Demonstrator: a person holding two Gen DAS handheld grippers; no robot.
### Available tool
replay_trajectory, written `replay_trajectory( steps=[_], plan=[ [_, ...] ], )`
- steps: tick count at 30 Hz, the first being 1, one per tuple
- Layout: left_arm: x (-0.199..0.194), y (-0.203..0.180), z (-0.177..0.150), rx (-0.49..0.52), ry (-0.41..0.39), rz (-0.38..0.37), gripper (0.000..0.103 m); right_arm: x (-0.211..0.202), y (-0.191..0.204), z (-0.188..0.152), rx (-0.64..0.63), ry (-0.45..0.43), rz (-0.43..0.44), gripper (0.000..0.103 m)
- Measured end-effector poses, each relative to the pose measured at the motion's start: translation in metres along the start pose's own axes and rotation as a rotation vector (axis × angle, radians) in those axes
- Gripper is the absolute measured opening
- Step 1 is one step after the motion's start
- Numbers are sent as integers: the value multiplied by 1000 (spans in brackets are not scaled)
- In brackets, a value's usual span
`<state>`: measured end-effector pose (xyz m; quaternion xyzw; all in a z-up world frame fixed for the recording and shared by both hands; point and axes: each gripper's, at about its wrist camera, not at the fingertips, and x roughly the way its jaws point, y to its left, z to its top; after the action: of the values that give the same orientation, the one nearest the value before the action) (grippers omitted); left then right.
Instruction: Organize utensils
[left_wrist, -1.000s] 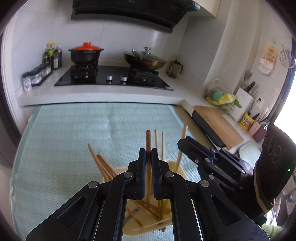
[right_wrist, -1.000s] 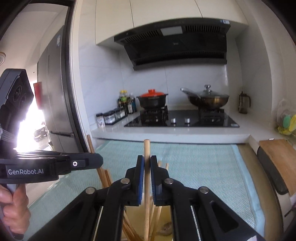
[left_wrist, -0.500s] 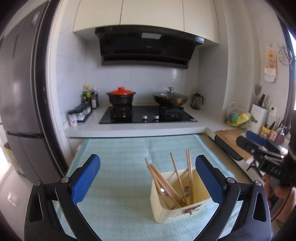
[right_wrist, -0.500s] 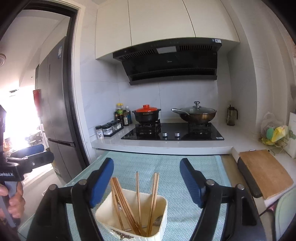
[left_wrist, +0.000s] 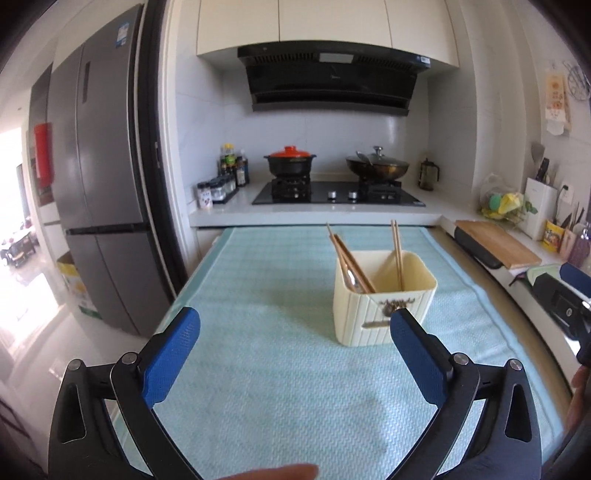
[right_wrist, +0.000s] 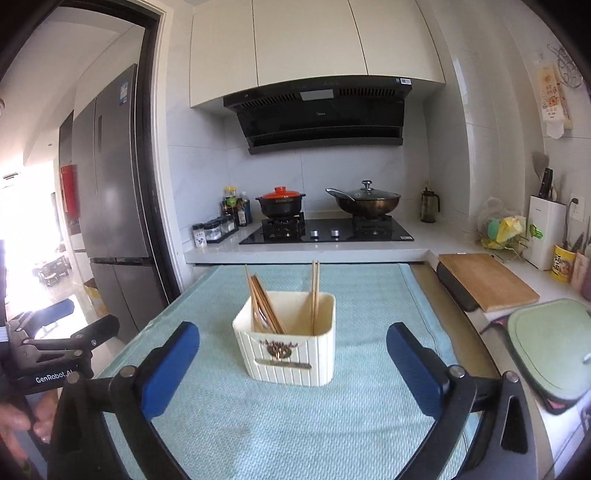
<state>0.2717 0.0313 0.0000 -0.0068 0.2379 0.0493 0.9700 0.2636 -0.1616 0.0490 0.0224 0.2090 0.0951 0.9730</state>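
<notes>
**A:** Where are the utensils, and how would they handle?

**B:** The wooden chopsticks (right_wrist: 263, 308) stand in a cream ribbed holder (right_wrist: 288, 345) near the middle of the mat. One bundle leans against the left wall; a pair (right_wrist: 315, 291) stands almost upright to the right. They look light, stiff and thin — likely to roll or swivel if pinched near an end, so mid-shaft seems the safer hold. The holder looks like light plastic and could tip if a stick is levered against its rim.

**A:** And the jaws?

**B:** The left gripper (left_wrist: 295, 354) is spread wide with nothing in it. The right gripper (right_wrist: 291, 363) is opening, with nothing between its pads; the holder sits just beyond them.

**A:** The surroundings?

**B:** A pale teal textured mat (right_wrist: 332, 424) covers the counter — soft and grippy-looking. Beyond it are a black hob (right_wrist: 327, 230) with two lidded pots, and a grey fridge (left_wrist: 103, 192) to the left.
</notes>
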Motion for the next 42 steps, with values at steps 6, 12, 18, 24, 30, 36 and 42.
replay_trajectory(
  steps=[6,12,18,24,30,36,42],
  plan=[
    [-13,-3,-18,8,48,4,103,-13,19,-26,-30,69,0,103],
    [-23,-6,-26,13,64,-18,103,-26,32,-32,-57,81,6,103],
    [-31,-11,-26,23,63,-32,103,-37,39,-26,-77,70,-8,103],
    [-31,-14,-26,28,72,-39,103,-38,39,-26,-75,76,-10,103],
    [-31,-14,-27,28,77,-36,103,-36,40,-27,-80,89,-8,103],
    [-30,-15,-27,33,78,-36,103,-38,44,-27,-86,86,2,103],
    [-31,-16,-26,33,72,-37,103,-41,45,-25,-88,80,8,103]
  ],
)
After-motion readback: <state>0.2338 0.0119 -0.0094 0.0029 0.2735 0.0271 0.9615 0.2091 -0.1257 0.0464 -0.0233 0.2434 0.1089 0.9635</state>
